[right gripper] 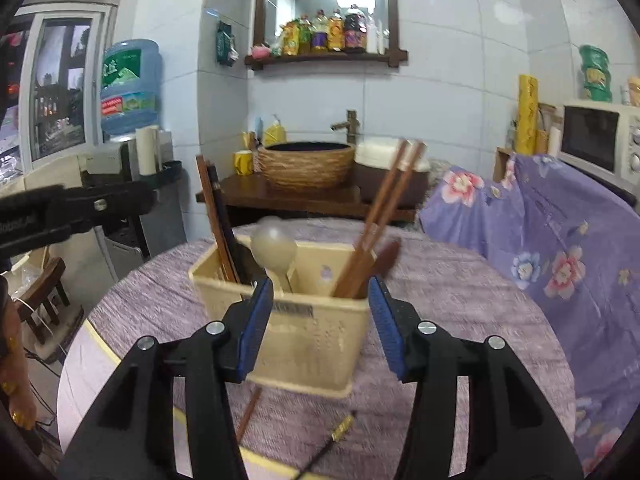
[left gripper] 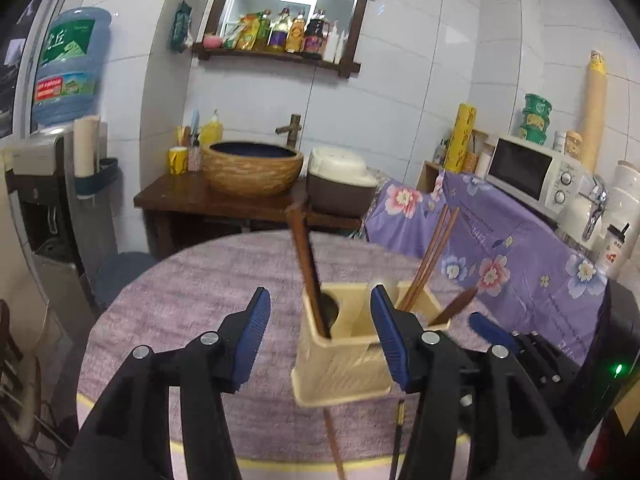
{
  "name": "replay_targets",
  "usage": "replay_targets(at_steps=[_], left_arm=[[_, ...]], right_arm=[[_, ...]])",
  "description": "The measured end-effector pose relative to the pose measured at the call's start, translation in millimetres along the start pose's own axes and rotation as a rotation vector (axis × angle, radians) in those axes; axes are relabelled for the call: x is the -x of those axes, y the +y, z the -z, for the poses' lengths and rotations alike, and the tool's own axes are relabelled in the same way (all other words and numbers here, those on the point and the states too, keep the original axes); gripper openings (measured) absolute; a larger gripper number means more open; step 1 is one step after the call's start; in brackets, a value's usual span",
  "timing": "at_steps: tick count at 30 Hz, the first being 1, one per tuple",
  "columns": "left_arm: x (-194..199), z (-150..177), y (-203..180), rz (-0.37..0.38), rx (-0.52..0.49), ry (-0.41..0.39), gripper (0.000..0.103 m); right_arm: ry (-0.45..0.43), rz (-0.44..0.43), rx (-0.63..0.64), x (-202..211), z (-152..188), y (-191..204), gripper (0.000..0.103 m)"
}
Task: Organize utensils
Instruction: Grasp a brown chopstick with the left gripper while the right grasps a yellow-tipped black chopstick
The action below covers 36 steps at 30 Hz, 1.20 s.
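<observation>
A cream plastic utensil holder stands on the round purple-covered table. It holds dark chopsticks on the left, a pale spoon in the middle, and brown chopsticks with a brown spoon on the right. One brown chopstick and one black chopstick with a gold band lie on the table in front of the holder. My left gripper is open and empty above the holder's left side. My right gripper is open and empty in front of the holder.
Behind the table stand a wooden stand with a woven basin and a rice cooker. A water dispenser is at the left. A floral purple cloth covers a counter at the right with a microwave.
</observation>
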State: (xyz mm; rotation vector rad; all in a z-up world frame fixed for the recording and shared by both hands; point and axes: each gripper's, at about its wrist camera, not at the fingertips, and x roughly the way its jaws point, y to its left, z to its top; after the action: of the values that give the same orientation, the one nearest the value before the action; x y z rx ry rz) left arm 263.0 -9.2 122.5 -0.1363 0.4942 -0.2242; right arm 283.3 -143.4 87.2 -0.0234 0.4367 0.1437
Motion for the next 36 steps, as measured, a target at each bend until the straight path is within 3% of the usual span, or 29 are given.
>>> replay_targets(at_steps=[5, 12, 16, 21, 24, 31, 36], left_arm=[[-12, 49, 7, -0.029, 0.002, 0.155, 0.053], [-53, 132, -21, 0.018, -0.067, 0.407, 0.049], [-67, 157, -32, 0.018, -0.088, 0.474, 0.043], [-67, 162, -38, -0.043, -0.132, 0.477, 0.025], [-63, 159, -33, -0.040, -0.121, 0.480, 0.012], [-53, 163, -8, -0.078, -0.084, 0.475, 0.010], [-47, 163, 11, -0.083, -0.038, 0.468, 0.010]], right_arm=[[0.134, 0.055, -0.062, 9, 37, -17, 0.050], [0.267, 0.110, -0.155, 7, 87, -41, 0.050], [0.300, 0.115, -0.178, 7, 100, -46, 0.050], [0.314, 0.097, -0.180, 8, 104, -42, 0.050], [0.338, 0.063, -0.191, 4, 106, -36, 0.050], [0.468, -0.020, -0.228, -15, 125, -11, 0.050], [0.524, 0.001, -0.187, -26, 133, 15, 0.050]])
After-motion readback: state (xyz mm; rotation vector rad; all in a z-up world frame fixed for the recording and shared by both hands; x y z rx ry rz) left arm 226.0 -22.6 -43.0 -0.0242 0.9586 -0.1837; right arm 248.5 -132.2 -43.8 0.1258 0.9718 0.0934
